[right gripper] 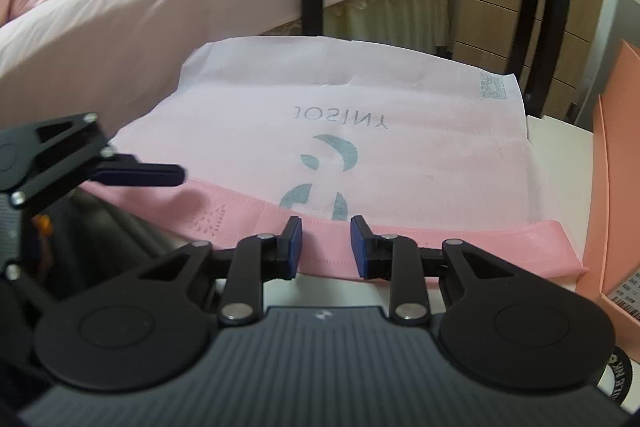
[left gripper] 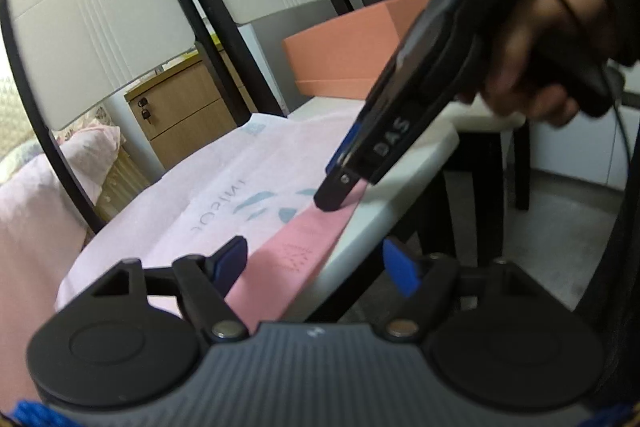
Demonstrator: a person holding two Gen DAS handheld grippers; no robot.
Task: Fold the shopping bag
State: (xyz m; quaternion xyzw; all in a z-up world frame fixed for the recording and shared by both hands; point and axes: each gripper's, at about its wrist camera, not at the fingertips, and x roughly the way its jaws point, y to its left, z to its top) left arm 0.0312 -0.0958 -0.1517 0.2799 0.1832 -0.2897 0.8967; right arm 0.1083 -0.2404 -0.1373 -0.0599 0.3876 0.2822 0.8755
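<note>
A pale pink shopping bag (right gripper: 360,107) with grey lettering and a blue-grey logo lies flat on the white table (right gripper: 560,155). Its darker pink handle strap (right gripper: 240,223) runs along the near edge. The bag also shows in the left wrist view (left gripper: 224,187), with the strap (left gripper: 296,251) at the table edge. My left gripper (left gripper: 316,263) is open, its jaws wide either side of the strap end. My right gripper (right gripper: 326,247) is open, its jaws apart just above the strap's middle. In the left wrist view the right gripper (left gripper: 336,195) points down onto the strap.
An orange-pink cardboard box (left gripper: 344,55) stands at the table's right side, also in the right wrist view (right gripper: 616,187). Two chairs (left gripper: 100,39) stand behind the table. A bed with pink covers (right gripper: 120,7) and a wooden drawer unit (right gripper: 500,7) lie beyond.
</note>
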